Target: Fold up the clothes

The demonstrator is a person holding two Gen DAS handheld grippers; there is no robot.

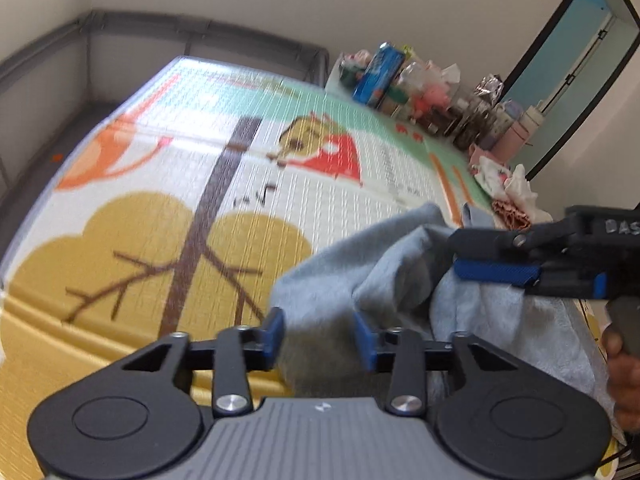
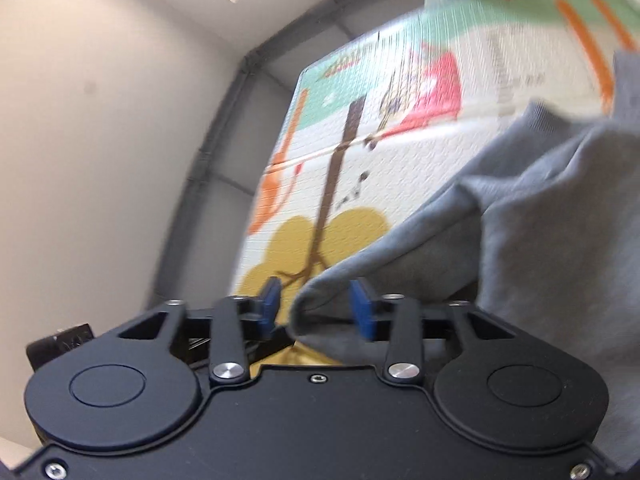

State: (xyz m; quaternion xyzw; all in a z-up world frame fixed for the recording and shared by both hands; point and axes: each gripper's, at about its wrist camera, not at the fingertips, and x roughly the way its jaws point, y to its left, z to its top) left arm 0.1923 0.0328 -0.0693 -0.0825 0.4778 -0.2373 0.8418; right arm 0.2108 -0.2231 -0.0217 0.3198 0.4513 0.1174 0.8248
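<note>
Bunching between both wide-open grippers, left and right, a grey garment hangs crumpled above the mat, with no neat fold visible.

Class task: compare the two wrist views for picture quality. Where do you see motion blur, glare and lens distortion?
Left wrist view: the colourful cartoon play mat carries streaky white glare and mild blur, and the walls bow from the fisheye; the crumpled grey sweatshirt is soft. Right wrist view: heavier motion blur smears the mat's far edge, while the black gripper body stays sharp.
</note>
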